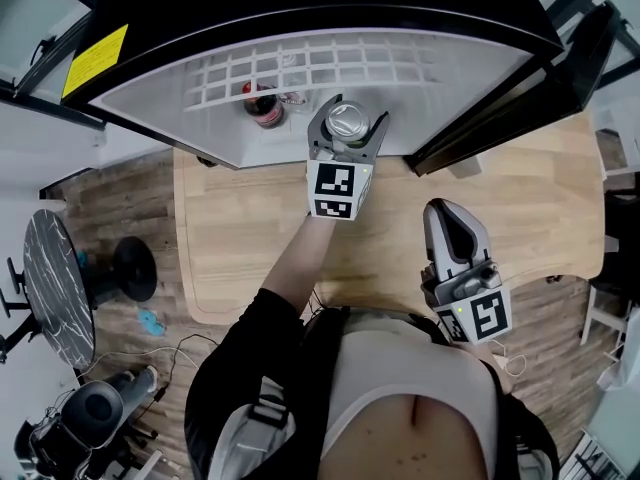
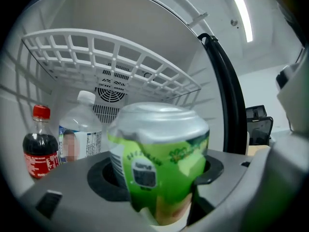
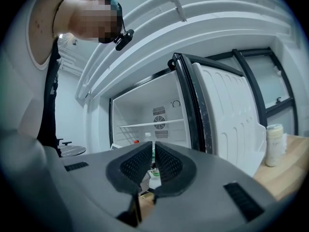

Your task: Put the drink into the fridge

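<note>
Gripping a green drink can [image 2: 157, 163] by its sides, the left gripper [image 1: 348, 136] is reaching toward 12 o'clock in the head view, into the open fridge [image 1: 300, 8]. Its jaws are pressing on the can, which is standing upright between them. The can is sitting inside the fridge mouth, below the white wire shelf [image 2: 111, 57] — whether its base is touching the fridge floor cannot be told. At the can's 9 o'clock in the left gripper view, a clear water bottle [image 2: 79, 134] and a red-capped cola bottle [image 2: 41, 146] are standing side by side deeper in the fridge, with a round fan vent [image 2: 111, 93] showing behind them. The right gripper [image 1: 447, 213] is hovering at 4 o'clock of the left one, over the wooden table [image 1: 230, 238], its jaws drawn together with nothing between them. In the right gripper view the fridge door [image 3: 227, 120] is standing open at 3 o'clock, and a pale bottle [image 3: 273, 144] is standing on the table beyond it.
</note>
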